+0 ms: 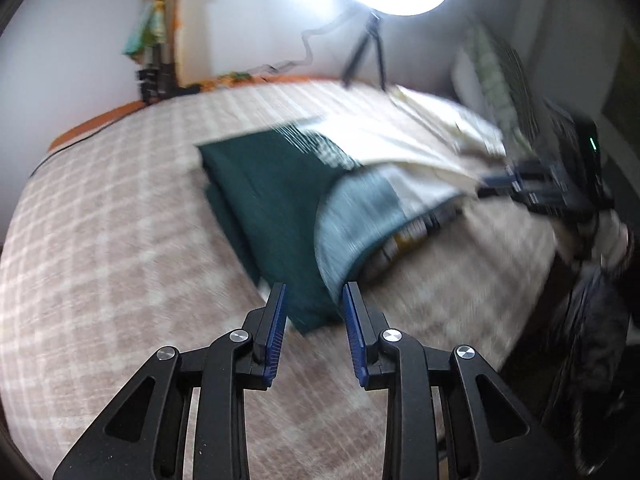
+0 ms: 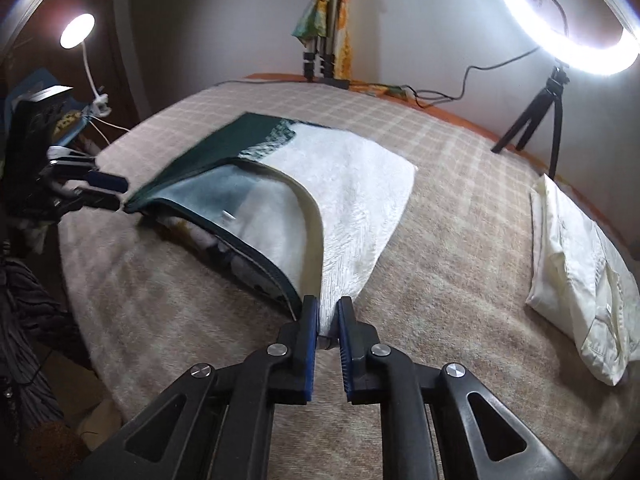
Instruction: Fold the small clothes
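A small garment point(image 2: 352, 184), dark green on one side and white on the other, lies on the checked beige bedcover point(image 2: 460, 208) with one edge lifted and curling over. My right gripper point(image 2: 328, 312) is shut on its white near corner; the left wrist view shows it point(image 1: 496, 184) at the right, pinching that edge. In its own view my left gripper point(image 1: 314, 296) is open above the garment's green corner point(image 1: 308, 312), pads not touching it. From the right wrist view, the left gripper point(image 2: 120, 192) sits just off the garment's left tip.
A folded cream cloth point(image 2: 580, 280) lies at the bed's right side. A ring light point(image 2: 568, 40) on a tripod point(image 2: 532, 128) stands at the far right, and a second tripod point(image 2: 320, 56) stands by the wall. A desk lamp point(image 2: 78, 30) and dark clutter are at the left edge.
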`<state>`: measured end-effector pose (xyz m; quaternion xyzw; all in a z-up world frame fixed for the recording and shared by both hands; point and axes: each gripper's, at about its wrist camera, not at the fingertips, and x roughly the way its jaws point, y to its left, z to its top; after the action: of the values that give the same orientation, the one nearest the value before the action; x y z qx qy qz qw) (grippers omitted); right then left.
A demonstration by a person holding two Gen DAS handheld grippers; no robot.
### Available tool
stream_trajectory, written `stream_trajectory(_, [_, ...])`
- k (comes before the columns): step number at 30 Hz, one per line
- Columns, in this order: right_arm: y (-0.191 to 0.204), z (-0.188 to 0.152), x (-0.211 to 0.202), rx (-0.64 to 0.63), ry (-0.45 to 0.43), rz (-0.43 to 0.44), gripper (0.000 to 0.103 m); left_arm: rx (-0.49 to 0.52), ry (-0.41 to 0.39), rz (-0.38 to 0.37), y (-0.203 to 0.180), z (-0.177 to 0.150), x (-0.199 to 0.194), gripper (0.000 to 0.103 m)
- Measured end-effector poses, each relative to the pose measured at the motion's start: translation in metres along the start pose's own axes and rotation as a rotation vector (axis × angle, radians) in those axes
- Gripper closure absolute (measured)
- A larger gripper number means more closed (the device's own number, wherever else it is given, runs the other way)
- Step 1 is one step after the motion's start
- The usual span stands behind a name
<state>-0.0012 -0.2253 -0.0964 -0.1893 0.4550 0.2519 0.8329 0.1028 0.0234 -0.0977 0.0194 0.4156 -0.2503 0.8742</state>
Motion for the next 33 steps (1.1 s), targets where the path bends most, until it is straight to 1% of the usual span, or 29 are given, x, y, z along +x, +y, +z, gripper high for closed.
stream_trajectory(1, [-0.001,0.002,-0.003,0.013,-0.01,0.016,0.087,-0.012,-0.01,0.005,0.003,0.004,-0.001,0.076])
stream_trajectory(3, [-0.002,0.007,-0.006,0.03,-0.025,0.039,0.082,-0.031,-0.041,0.015,0.006,0.012,-0.006,0.076])
stream_trajectory(6, [-0.009,0.018,-0.008,0.081,-0.052,0.084,0.081,-0.068,-0.079,0.014,0.006,0.028,-0.005,0.076])
stream_trajectory(7, [-0.011,0.023,-0.007,0.096,-0.061,0.08,0.081,-0.069,-0.082,0.02,0.004,0.034,-0.001,0.076])
stream_trajectory(11, [-0.026,0.054,0.009,0.139,-0.075,0.032,0.081,-0.052,-0.069,0.037,-0.008,0.059,0.024,0.076])
stream_trajectory(14, [-0.042,0.078,0.033,0.219,-0.075,0.044,0.081,-0.019,-0.042,0.045,-0.02,0.074,0.05,0.076])
stream_trajectory(16, [-0.042,0.089,0.049,0.24,-0.067,0.051,0.081,0.011,-0.022,0.077,-0.026,0.078,0.068,0.076])
stream_trajectory(19, [-0.034,0.096,0.071,0.219,-0.037,0.045,0.081,0.015,0.047,0.106,-0.026,0.072,0.09,0.076])
stream_trajectory(20, [-0.029,0.096,0.078,0.21,-0.022,0.048,0.081,0.017,0.083,0.114,-0.023,0.067,0.096,0.076])
stream_trajectory(22, [-0.019,0.093,0.09,0.187,0.014,0.06,0.081,0.033,0.128,0.134,-0.019,0.055,0.102,0.076])
stream_trajectory(25, [-0.005,0.084,0.102,0.132,0.069,0.069,0.081,0.053,0.103,0.136,-0.017,0.041,0.092,0.076])
stream_trajectory(27, [-0.001,0.076,0.108,0.111,0.109,0.068,0.081,0.043,0.099,0.138,-0.015,0.036,0.086,0.076])
stream_trajectory(30, [-0.002,0.072,0.103,0.113,0.116,0.079,0.081,0.016,0.095,0.143,-0.011,0.035,0.079,0.076])
stream_trajectory(33, [-0.009,0.076,0.084,0.166,0.08,0.13,0.078,0.004,0.072,0.16,-0.009,0.039,0.072,0.076])
